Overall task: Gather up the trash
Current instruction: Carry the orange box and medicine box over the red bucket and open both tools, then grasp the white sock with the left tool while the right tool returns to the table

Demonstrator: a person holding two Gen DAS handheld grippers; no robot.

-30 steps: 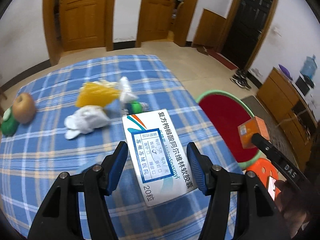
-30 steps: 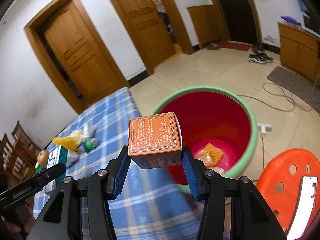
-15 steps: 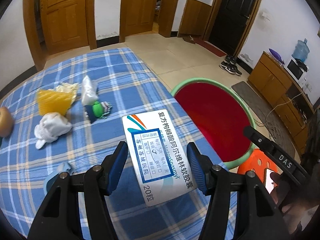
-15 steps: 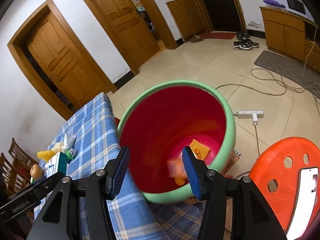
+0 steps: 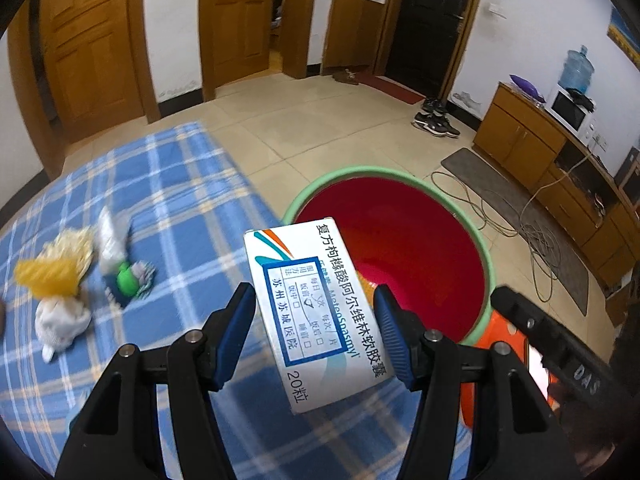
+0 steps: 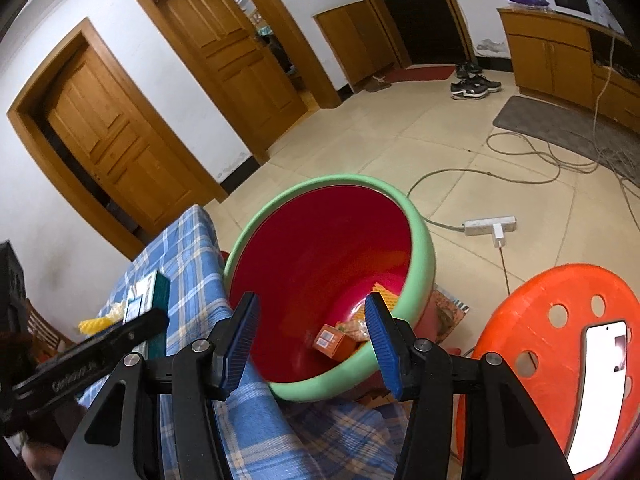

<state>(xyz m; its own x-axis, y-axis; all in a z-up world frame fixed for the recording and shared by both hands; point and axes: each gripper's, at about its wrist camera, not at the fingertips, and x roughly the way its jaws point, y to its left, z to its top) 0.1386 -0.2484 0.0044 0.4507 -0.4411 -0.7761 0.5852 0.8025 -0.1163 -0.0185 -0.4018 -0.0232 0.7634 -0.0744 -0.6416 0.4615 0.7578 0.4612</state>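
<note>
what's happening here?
Someone with two handheld tools is clearing trash off a table into a red bin. The left tool holds a white medicine box near the bin's rim. The right tool is open and empty above the bin, where an orange box lies. Wrappers remain on the table.
</note>
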